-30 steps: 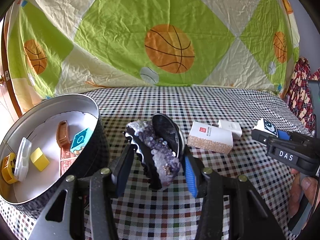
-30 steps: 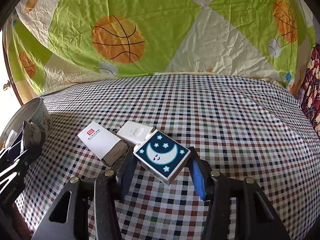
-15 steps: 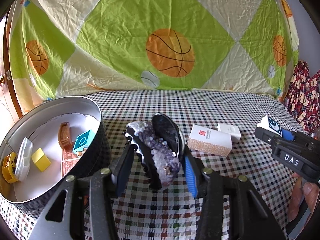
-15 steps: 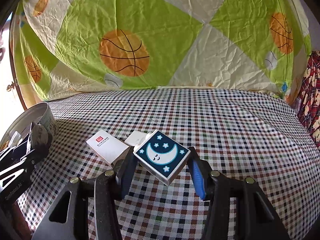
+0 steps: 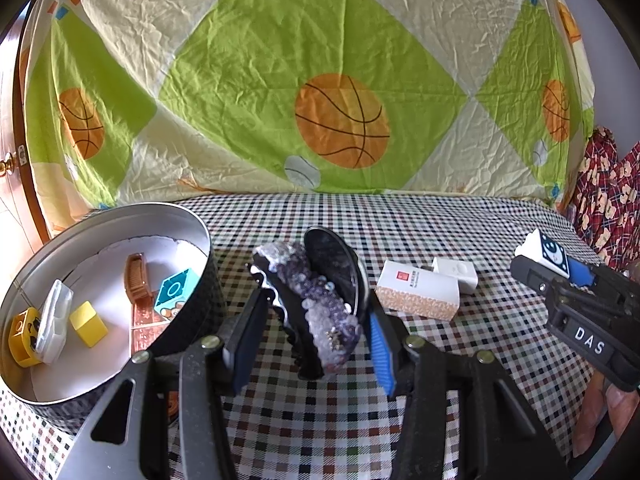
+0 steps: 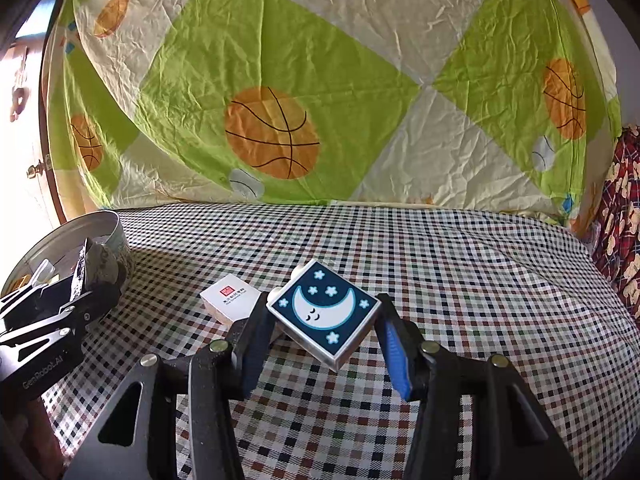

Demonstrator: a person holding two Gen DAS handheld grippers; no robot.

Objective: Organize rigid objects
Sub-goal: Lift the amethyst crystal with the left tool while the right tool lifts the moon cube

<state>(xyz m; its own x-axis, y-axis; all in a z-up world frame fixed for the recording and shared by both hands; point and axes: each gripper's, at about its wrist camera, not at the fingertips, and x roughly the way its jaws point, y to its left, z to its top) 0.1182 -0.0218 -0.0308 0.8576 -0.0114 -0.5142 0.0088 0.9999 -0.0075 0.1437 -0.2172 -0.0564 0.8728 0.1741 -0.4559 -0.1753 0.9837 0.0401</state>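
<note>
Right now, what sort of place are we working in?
Probably a room at home: a table under a checked tablecloth, a crumpled green-and-cream basketball-print sheet hung behind it, and a round metal tin holding small household bits.

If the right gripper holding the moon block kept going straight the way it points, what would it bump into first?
Probably the checked tablecloth. The right gripper, shut on the dark-blue moon-and-stars block, points forward and slightly down; no object shows ahead. The white box with the red mark lies off to its left. Depth is uncertain.

The right claw (image 6: 320,320) grips a moon-printed block (image 6: 324,310) (tilted) above the checkered cloth (image 6: 460,280).
</note>
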